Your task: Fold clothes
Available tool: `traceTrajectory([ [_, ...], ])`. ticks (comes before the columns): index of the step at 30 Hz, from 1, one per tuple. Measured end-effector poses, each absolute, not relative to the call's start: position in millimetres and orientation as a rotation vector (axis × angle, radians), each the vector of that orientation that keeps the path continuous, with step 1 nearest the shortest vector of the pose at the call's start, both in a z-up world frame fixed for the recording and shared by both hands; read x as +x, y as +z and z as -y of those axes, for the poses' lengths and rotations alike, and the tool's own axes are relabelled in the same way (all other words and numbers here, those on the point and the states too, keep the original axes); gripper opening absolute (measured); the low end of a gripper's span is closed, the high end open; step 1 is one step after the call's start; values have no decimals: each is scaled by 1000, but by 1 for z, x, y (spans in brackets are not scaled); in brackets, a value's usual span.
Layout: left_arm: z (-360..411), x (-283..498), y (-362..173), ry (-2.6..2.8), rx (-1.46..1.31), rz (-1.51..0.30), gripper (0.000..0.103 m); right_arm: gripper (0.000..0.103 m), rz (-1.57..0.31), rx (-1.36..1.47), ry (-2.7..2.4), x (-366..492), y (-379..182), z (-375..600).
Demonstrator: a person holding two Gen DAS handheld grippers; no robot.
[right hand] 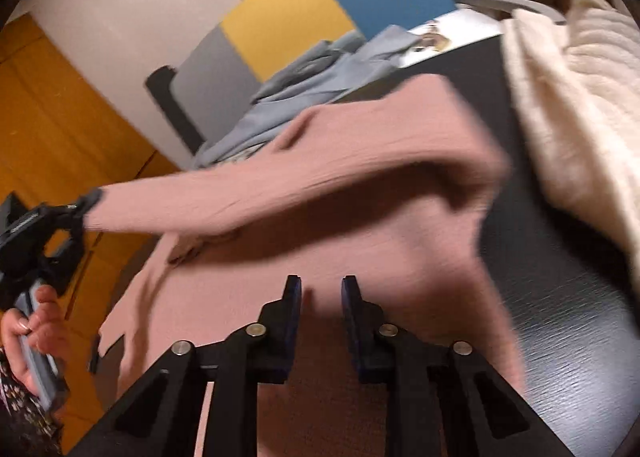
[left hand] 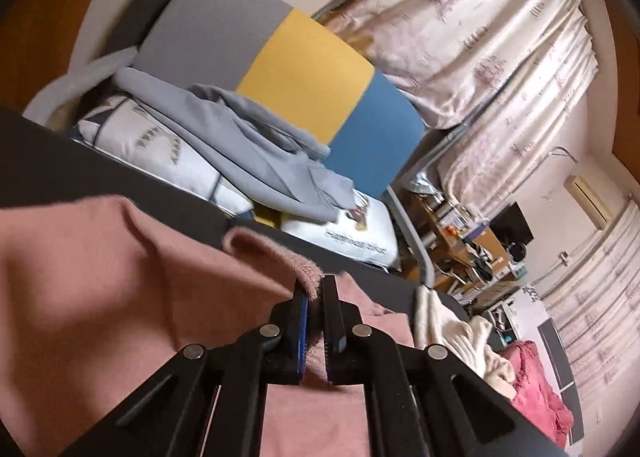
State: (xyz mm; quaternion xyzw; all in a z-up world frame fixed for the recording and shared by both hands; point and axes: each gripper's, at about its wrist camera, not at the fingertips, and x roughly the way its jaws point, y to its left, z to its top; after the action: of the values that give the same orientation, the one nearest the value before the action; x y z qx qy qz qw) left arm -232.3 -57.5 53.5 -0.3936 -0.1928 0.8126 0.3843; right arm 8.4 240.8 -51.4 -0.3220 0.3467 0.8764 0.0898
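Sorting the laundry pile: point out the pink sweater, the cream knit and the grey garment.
pink sweater (right hand: 360,185): right wrist view, on the lifted sleeve.
cream knit (right hand: 580,97): right wrist view, on its ribbed surface.
grey garment (left hand: 256,161): left wrist view, on its crumpled middle.

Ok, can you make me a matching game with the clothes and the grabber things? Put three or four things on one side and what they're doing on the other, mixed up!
Things:
1. pink sweater
2. cream knit
3. grey-blue garment
4. right gripper

States:
A. heaped in front of the colourful headboard
B. sleeve pinched by the left gripper
C. jaws apart, gripping nothing
D. lying beside the pink one

Pairs: 1-B, 2-D, 3-A, 4-C
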Motion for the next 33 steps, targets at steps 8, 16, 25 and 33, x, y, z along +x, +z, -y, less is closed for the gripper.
traceTrajectory([
  [8,93,-258,-22,2106,-1169,543,5,17,-953,-971,2537,-19,-46,-282],
  [16,112,-239,-88,2109,-1170,619,9,7,-904,-937,2419,-5,-52,-290],
  [25,112,-235,-90,2129,-1155,608,9,14,-708,-901,2646,-13,-2,-267],
  [33,112,-236,-91,2125,-1152,618,8,5,-625,-1134,2519,-40,-47,-288],
])
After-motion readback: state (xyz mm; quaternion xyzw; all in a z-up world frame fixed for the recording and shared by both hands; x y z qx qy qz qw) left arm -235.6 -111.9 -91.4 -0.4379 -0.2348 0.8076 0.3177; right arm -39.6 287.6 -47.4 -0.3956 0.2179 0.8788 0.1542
